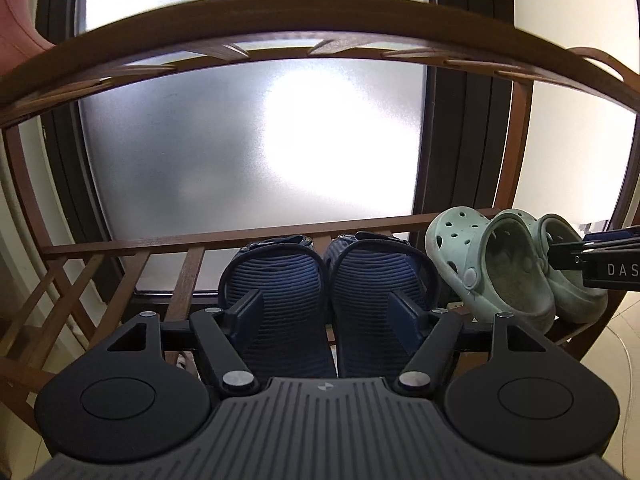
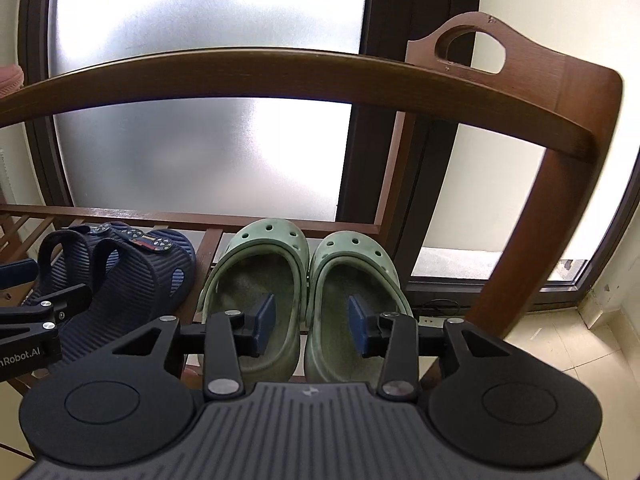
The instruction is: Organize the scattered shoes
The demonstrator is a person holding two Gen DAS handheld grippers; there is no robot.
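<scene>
1. Readable on the right gripper's (image 1: 600, 262) body, seen at the edge of the left wrist view: "DAS", cut off by the frame.
2. Readable on the left gripper's (image 2: 24, 320) body in the right wrist view: "nRobot.AI", its start cut off.
3. Wooden shoe rack (image 2: 304, 72) with slatted shelves, standing before a frosted glass window (image 1: 256, 140); carry handle cut-out in its side panel (image 2: 472, 46).
4. On the lower shelf: pair of navy ribbed slippers (image 1: 324, 280) side by side, toes toward the window, with small car decorations on the straps (image 2: 138, 236).
5. Just beside them on the same shelf, nearer the side panel: pair of pale green clogs (image 2: 308, 288), touching each other, heels toward the camera.
6. Left gripper (image 1: 324, 314) spread wide, one finger over each slipper heel, clamping nothing.
7. Right gripper (image 2: 312, 320) likewise spread, one blue pad (image 2: 266, 316) inside each clog opening, gripping nothing.
8. Pink item (image 1: 16, 20) on the upper shelf, too blurred to name.
</scene>
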